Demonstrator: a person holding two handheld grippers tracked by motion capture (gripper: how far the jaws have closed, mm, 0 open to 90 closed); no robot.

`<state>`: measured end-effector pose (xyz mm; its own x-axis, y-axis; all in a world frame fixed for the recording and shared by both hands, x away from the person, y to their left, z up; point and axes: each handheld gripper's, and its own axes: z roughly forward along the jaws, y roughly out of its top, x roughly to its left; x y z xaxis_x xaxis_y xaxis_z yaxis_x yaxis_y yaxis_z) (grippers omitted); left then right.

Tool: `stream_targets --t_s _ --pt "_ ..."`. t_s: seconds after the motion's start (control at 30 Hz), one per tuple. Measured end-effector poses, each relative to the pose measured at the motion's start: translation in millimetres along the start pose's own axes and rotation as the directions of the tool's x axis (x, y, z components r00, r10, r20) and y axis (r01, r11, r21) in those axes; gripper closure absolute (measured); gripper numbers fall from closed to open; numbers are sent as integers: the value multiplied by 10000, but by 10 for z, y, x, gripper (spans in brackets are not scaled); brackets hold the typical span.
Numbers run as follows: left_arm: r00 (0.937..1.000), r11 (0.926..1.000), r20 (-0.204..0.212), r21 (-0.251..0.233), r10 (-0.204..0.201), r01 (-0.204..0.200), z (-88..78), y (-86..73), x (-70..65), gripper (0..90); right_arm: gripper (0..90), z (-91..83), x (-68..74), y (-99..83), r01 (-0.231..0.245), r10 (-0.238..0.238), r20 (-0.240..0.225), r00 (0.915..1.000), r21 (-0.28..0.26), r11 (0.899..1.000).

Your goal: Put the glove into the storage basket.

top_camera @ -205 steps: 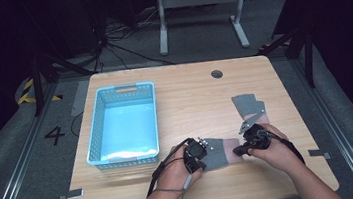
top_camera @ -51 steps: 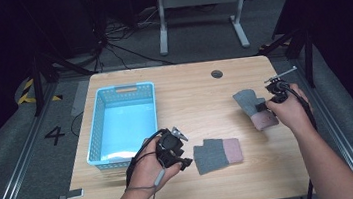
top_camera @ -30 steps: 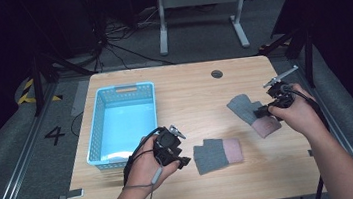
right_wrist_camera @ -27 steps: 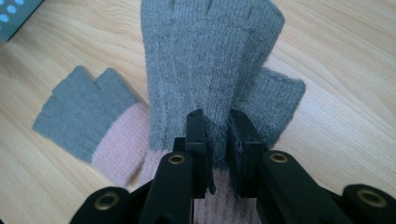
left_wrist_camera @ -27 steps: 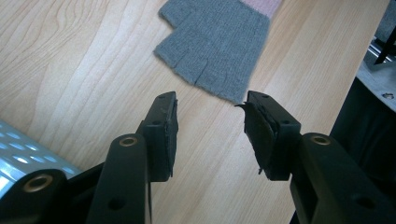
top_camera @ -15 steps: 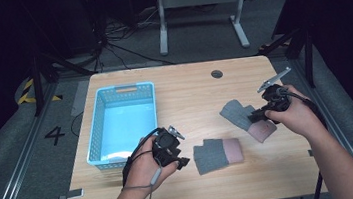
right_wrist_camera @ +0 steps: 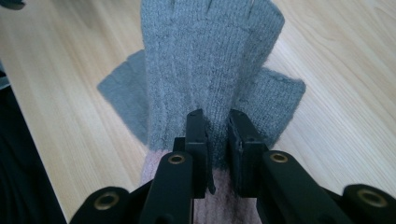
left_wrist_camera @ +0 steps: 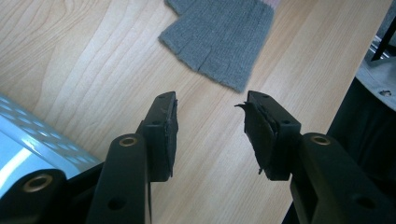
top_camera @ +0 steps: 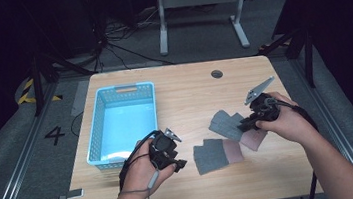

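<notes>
My right gripper (top_camera: 247,123) (right_wrist_camera: 217,119) is shut on a grey knit glove (top_camera: 223,124) (right_wrist_camera: 210,56) just above its pink cuff (top_camera: 254,139) (right_wrist_camera: 163,163). The glove's fingers point away from the jaws and lie low over the wooden table (top_camera: 189,95). A second grey glove with a pink cuff (top_camera: 212,157) (left_wrist_camera: 219,37) lies flat at the front middle, right beside the held one. My left gripper (top_camera: 178,163) (left_wrist_camera: 210,100) rests to the left of that glove, jaws open with only bare wood between them.
A light blue plastic basket (top_camera: 94,139) (left_wrist_camera: 23,135) stands on the left half of the table, close behind my left hand. A round cable hole (top_camera: 217,73) sits near the far edge. The table's front edge runs just past the flat glove (left_wrist_camera: 327,70).
My right gripper has carried its glove leftward across the table, from the right edge toward the flat glove. The left gripper has stayed in place, still open.
</notes>
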<state>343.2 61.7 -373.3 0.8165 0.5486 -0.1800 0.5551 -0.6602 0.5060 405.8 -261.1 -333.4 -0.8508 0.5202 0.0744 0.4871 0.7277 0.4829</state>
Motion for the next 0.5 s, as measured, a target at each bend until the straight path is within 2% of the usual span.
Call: stream_targets --t_s 0.07,0.23,0.5 --pt "10000 10000 5 12 36 -36 -1 -5 1 552 800 62 26 14 250 -251 -277 9993 -12 9997" --pt "10000 10000 93 34 20 -20 6 -12 3 558 799 203 68 25 863 -866 -592 9945 -72 9962" --pt "9996 9999 263 101 108 -110 52 2 -10 582 797 402 153 32 1250 -1240 -801 9890 77 9921"
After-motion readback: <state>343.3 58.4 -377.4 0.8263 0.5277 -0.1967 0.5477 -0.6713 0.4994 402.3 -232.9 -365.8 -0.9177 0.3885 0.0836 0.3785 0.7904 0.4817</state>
